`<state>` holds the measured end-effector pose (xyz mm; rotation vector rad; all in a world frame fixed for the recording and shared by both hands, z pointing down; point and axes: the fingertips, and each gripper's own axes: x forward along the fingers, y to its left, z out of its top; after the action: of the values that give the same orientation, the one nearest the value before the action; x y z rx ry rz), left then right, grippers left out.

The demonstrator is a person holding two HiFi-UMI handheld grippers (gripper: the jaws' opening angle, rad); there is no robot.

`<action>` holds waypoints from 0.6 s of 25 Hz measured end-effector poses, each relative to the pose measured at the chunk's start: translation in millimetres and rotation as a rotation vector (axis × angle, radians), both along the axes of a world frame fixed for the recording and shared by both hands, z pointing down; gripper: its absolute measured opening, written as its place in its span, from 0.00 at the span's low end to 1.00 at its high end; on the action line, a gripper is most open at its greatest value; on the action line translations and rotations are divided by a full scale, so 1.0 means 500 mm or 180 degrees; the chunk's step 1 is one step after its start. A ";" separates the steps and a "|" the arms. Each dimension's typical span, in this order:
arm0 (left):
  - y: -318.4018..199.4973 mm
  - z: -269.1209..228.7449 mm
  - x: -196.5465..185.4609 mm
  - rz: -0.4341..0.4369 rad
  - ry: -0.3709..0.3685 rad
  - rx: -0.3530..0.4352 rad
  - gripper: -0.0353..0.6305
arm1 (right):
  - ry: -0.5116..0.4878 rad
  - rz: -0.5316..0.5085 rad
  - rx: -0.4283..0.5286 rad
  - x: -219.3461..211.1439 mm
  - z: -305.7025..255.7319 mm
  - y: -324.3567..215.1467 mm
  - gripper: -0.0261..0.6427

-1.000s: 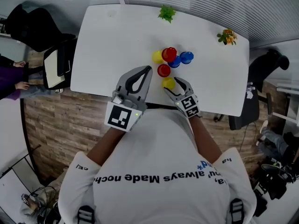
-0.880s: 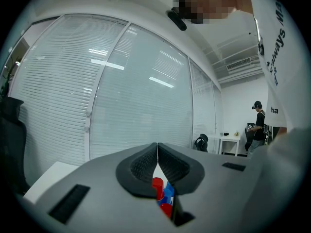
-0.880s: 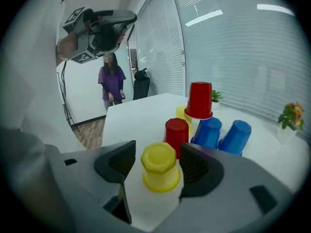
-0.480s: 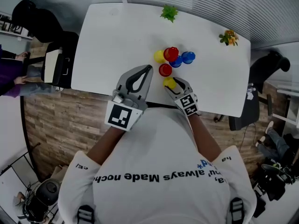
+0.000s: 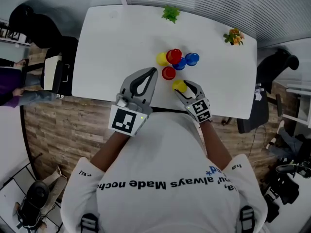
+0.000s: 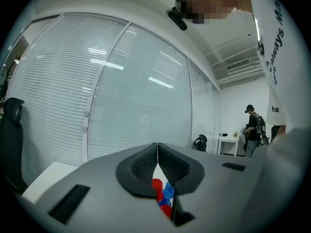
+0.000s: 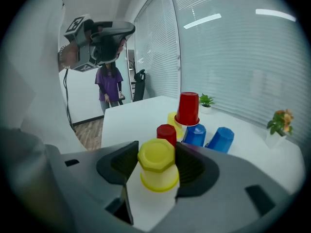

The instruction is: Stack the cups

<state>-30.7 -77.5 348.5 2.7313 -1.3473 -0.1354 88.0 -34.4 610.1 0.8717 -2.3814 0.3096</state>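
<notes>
A cluster of upside-down cups stands mid-table: a yellow cup (image 5: 162, 58), a red cup (image 5: 174, 56) atop a blue one (image 5: 181, 64), another blue cup (image 5: 192, 58) and a small red cup (image 5: 168, 73). Nearer the front edge, my right gripper (image 5: 182, 85) has just been closing and is now shut on a yellow cup (image 7: 157, 164), which sits upside down between its pads. My left gripper (image 5: 154, 72) hovers left of the cluster, shut, with nothing in it. Through its jaws the left gripper view shows only slivers of a red cup (image 6: 157, 188) and a blue one (image 6: 168, 193).
On the white table (image 5: 116, 42), a green plant (image 5: 170, 13) stands at the far edge and an orange flower pot (image 5: 233, 36) at the far right. Black chairs stand at both ends. A person in purple (image 7: 109, 84) stands beyond the table's left side.
The right gripper's jaws have closed onto the near yellow cup, and gripper and cup have shifted slightly right together. The left gripper has stayed put.
</notes>
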 end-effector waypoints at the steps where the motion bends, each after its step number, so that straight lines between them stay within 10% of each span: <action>1: -0.001 0.000 0.002 0.0005 0.0005 0.0000 0.08 | 0.0017 0.0020 0.0007 0.008 -0.003 -0.003 0.41; 15: -0.004 -0.002 0.010 0.0025 0.0008 0.0014 0.08 | -0.0123 0.0405 0.0197 0.084 -0.078 -0.083 0.41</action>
<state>-25.7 -79.4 347.4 2.7389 -1.3369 -0.1414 129.8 -75.7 571.0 1.0575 -2.3869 0.3065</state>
